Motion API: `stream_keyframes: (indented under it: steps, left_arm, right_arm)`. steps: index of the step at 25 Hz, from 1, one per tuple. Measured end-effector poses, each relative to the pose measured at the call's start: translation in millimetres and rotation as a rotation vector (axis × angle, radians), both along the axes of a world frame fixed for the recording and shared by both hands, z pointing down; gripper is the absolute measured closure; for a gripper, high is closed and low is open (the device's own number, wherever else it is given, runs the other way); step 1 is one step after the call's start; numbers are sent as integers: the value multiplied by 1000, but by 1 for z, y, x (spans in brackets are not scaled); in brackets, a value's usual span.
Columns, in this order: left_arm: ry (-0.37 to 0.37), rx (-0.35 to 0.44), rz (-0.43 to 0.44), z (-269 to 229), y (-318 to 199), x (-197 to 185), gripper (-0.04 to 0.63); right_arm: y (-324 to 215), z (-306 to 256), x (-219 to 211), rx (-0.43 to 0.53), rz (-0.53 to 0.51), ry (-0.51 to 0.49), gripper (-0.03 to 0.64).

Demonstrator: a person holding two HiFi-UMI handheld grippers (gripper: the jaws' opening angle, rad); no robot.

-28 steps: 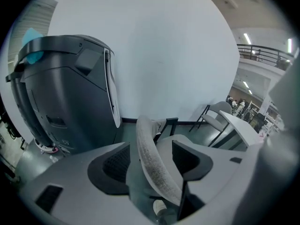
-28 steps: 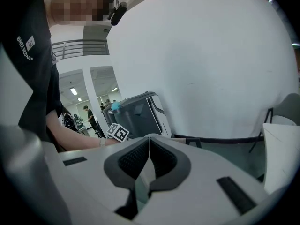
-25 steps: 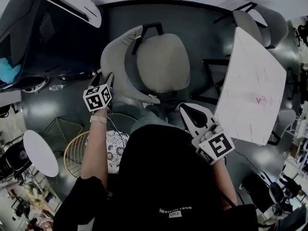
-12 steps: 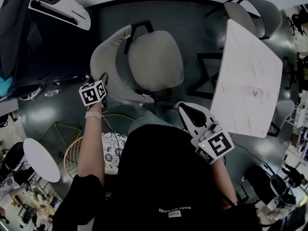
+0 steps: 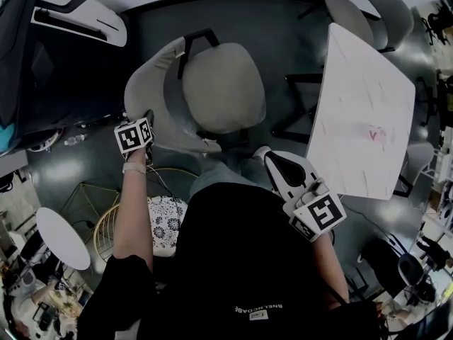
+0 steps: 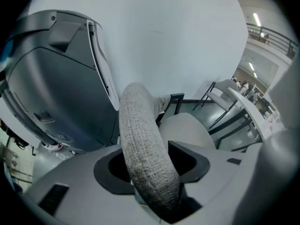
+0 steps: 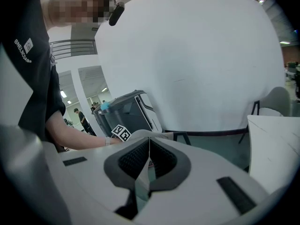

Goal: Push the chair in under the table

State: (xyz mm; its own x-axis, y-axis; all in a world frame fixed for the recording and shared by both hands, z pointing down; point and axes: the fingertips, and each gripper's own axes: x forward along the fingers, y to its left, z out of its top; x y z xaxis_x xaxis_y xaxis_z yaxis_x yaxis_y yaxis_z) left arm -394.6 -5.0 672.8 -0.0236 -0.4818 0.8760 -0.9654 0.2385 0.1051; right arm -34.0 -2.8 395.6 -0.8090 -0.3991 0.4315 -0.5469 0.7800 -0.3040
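Grey chair (image 5: 216,87) stood apart from the white surface (image 5: 361,112), seat facing it, not yet under. Left hand-held gripper (image 5: 146,115): jaws had just been closing and pinched the backrest rim (image 6: 140,139), likely as purchase for the push. Right hand-held gripper (image 7: 149,156): jaws together, empty, idle.

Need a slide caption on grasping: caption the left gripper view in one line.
Left gripper, jaws just closing, clamps the chair's grey fabric backrest rim; the white table stands beyond.

Chair (image 6: 140,139) of coarse woven grey cloth, table (image 5: 361,112) top smooth and matt white, floor (image 5: 290,48) faintly glossy.
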Motion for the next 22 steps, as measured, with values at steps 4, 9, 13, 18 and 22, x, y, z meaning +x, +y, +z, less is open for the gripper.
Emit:
stream_keyframes:
  steps: [4,9,13,18,22]
  left_arm:
    - [-167,-77,84,-1,1,-1,413]
    - [-255,-71,110,-5,-8,-2,414]
    - [-300,-75,144,-8,-9,-2,420]
    - [-331,-84,163,-13,-9,0,422]
    - [-337,-62,174,-13,-12,2,422]
  right_arm:
    - [-3,4,10,-10,10,-1,606]
    - [-8,6,21,-19,22,-4,606]
    - [-9,8,29,-28,31,-7,606]
    - [-12,9,34,-34,40,-8,606]
    - [-14,10,37,-41,48,-11,606]
